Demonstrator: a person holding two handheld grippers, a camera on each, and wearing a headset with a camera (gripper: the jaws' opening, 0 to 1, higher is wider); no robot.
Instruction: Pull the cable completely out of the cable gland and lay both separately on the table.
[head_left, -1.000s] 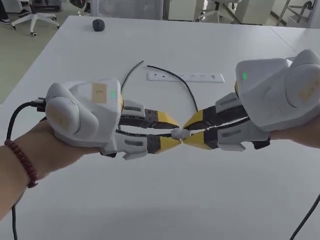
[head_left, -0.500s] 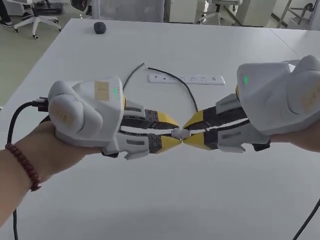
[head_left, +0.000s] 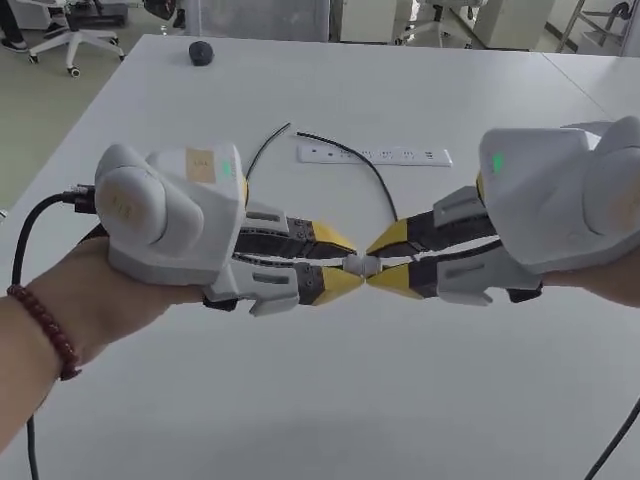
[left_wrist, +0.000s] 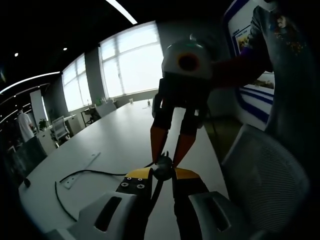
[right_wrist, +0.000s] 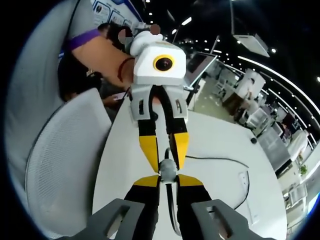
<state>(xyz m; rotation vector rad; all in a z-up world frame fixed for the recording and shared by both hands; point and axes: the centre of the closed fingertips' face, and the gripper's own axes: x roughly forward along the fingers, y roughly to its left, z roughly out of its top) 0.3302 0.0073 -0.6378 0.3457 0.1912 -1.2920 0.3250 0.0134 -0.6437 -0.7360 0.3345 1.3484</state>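
My left tongs (head_left: 352, 267) and right tongs (head_left: 376, 266) meet tip to tip. Both are narrowed onto the small pale cable gland (head_left: 361, 266), one from each end, and hold it up above the counter (head_left: 330, 400). The black cable (head_left: 377, 183) is not yet out: from the gland it curves away to the far side, crossing a white power strip (head_left: 400, 156). A dark round lump (head_left: 201, 52) sits at the far left.

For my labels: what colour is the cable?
The cable is black, clearest in the head view.
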